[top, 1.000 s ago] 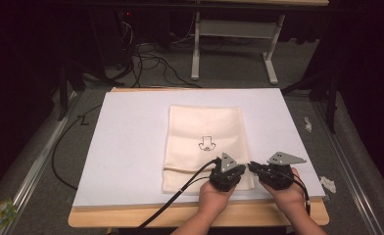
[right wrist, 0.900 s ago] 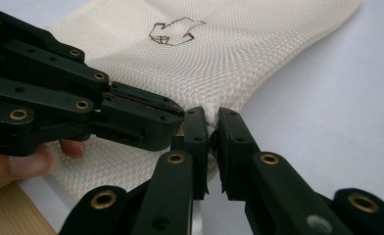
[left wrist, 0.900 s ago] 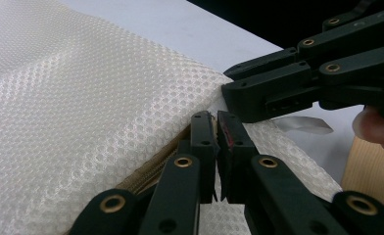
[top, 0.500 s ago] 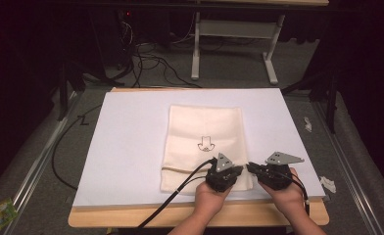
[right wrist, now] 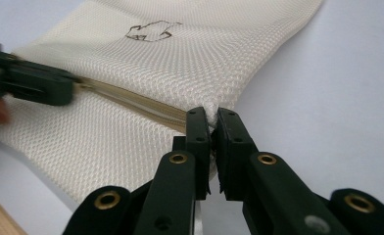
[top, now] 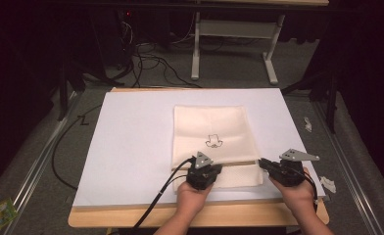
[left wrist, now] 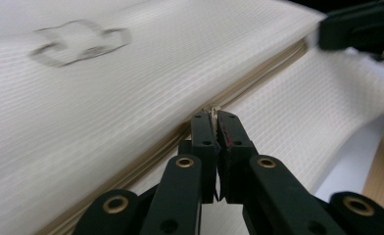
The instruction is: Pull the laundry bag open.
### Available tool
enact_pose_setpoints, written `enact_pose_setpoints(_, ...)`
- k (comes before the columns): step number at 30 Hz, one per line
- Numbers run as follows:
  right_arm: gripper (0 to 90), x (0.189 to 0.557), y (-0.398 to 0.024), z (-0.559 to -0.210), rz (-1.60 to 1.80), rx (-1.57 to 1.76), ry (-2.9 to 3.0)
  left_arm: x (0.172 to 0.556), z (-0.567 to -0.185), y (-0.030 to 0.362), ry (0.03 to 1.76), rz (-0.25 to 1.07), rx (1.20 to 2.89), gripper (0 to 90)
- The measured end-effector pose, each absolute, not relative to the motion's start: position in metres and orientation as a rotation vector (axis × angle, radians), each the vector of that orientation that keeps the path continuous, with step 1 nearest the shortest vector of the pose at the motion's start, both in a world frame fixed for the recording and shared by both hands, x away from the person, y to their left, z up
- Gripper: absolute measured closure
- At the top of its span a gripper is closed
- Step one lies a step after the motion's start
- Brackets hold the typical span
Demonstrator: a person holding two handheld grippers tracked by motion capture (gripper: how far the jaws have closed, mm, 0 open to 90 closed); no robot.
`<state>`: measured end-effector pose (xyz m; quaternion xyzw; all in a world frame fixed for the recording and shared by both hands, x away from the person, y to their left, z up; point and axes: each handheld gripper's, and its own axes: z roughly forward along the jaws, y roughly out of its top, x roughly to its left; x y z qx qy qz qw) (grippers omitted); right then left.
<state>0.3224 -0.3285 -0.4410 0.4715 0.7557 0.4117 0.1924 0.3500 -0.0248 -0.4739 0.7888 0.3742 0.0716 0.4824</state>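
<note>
Unzipping the mesh bag [top: 214, 142], both tools clamped.
Your left tool [left wrist: 214, 122] is closed on the zipper pull [left wrist: 212, 108]; your right tool [right wrist: 210, 120] is pinched shut on the bag's edge at the zipper's end. Keep the right anchoring taut and draw along the zipper [top: 239, 163]. Bag lies flat mid-worktop [top: 131, 147], long axis away from you, zipper crosswise at the near end.

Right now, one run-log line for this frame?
left gripper shut on zipper pull | right gripper shut on mesh bag edge at zipper end | bag flat on white table sheet
</note>
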Motion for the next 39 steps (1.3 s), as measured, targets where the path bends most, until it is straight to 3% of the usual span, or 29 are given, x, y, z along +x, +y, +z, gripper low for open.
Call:
enact_pose_setpoints(6,86.1,0.325,-0.342,-0.442,1.149,1.370,2.076,0.350,-0.470,0.062,1.069,0.244,1.947,87.7)
enact_pose_setpoints(9,86.0,0.325,-0.349,-0.442,1.149,1.393,2.059,0.347,-0.471,0.099,1.109,0.219,1.925,87.7)
enact_pose_setpoints(15,85.7,0.322,-0.330,-0.442,1.102,1.306,2.104,0.342,-0.475,0.112,1.127,0.194,1.916,87.5)
enact_pose_setpoints(21,84.1,0.321,-0.333,-0.447,1.098,1.318,2.123,0.340,-0.475,0.108,1.065,0.252,1.957,86.8)
enact_pose_setpoints(27,78.4,0.321,-0.336,-0.452,1.102,1.322,2.145,0.340,-0.476,0.108,1.045,0.273,1.972,84.5)
enact_pose_setpoints(34,60.1,0.320,-0.338,-0.452,1.140,1.298,2.136,0.341,-0.469,0.113,1.021,0.313,1.952,61.4)
enact_pose_setpoints(39,47.4,0.318,-0.343,-0.448,1.149,1.270,2.095,0.341,-0.455,0.126,1.001,0.455,1.904,44.2)
